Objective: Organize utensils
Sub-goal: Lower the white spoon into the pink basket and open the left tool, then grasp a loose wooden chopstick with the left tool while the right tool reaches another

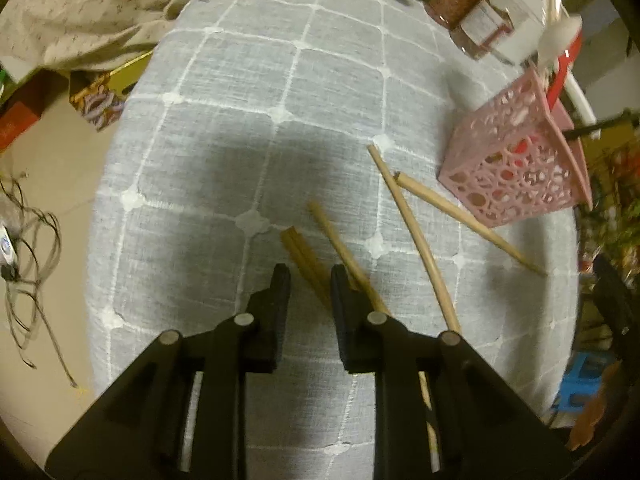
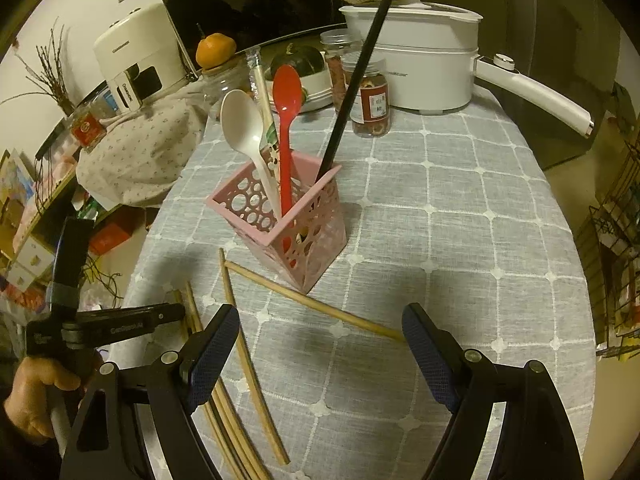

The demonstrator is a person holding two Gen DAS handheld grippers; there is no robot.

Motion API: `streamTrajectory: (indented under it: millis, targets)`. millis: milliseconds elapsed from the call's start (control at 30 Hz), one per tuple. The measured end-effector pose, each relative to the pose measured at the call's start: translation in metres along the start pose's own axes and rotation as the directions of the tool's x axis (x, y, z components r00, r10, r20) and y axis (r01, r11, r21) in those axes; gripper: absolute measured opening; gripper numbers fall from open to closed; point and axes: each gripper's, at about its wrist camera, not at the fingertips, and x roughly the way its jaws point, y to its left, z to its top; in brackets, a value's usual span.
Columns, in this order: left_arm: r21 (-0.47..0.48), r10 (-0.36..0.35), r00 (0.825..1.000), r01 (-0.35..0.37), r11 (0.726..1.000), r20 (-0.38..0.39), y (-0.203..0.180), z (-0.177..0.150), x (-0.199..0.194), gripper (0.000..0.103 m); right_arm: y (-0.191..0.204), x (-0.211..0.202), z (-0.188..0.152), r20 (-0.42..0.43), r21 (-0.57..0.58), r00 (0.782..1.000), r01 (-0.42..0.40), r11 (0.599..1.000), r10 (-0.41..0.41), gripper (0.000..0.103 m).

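1. Presently, the left gripper (image 1: 310, 276) points steeply down at the grey checked tablecloth (image 1: 240, 120). Its fingers stand close together with a narrow gap, and a pair of darker wooden chopsticks (image 1: 298, 250) runs into that gap. Whether the pads press on them cannot be told.
2. A lighter chopstick (image 1: 340, 244) lies just beside that pair, passing behind the right-hand finger.
3. Two further chopsticks lie loose on the cloth: a curved one (image 1: 404, 216) and a straight one (image 1: 468, 222), crossing near their upper ends, close to the pink perforated holder (image 1: 512, 160).
4. The right gripper (image 2: 320, 340) hangs over the cloth with fingers spread wide and nothing between the pads. The tip of one chopstick (image 2: 316, 304) reaches towards its right-hand finger.
5. The holder (image 2: 316, 216) stands upright and contains a red spoon (image 2: 286, 120), a white spoon (image 2: 244, 132) and a black chopstick (image 2: 352, 80).
6. A jar (image 2: 370, 96) and a white pot (image 2: 424, 60) stand behind the holder.
7. A hand (image 2: 36, 396) grips the left tool's handle.
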Motion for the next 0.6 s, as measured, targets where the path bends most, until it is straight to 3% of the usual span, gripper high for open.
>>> streamTrajectory:
  millis: [367, 500, 600]
  targets:
    - [0.014, 0.052, 0.999, -0.052, 0.999, 0.010, -0.019, 0.004, 0.001, 0.037, 0.009, 0.004, -0.005, -0.016, -0.020, 1.000, 0.004, 1.000, -0.004, 0.085]
    - [0.124, 0.151, 0.988, -0.155, 0.980, 0.045, -0.037, -0.002, 0.004, 0.037, 0.008, 0.005, -0.004, -0.018, -0.019, 1.000, 0.006, 1.000, -0.006, 0.085]
    - [0.155, 0.151, 0.987, -0.158, 0.975, 0.056, -0.039, -0.003, 0.003, 0.035, 0.007, 0.007, -0.005, -0.024, -0.020, 1.000, 0.006, 1.000, -0.006, 0.085]
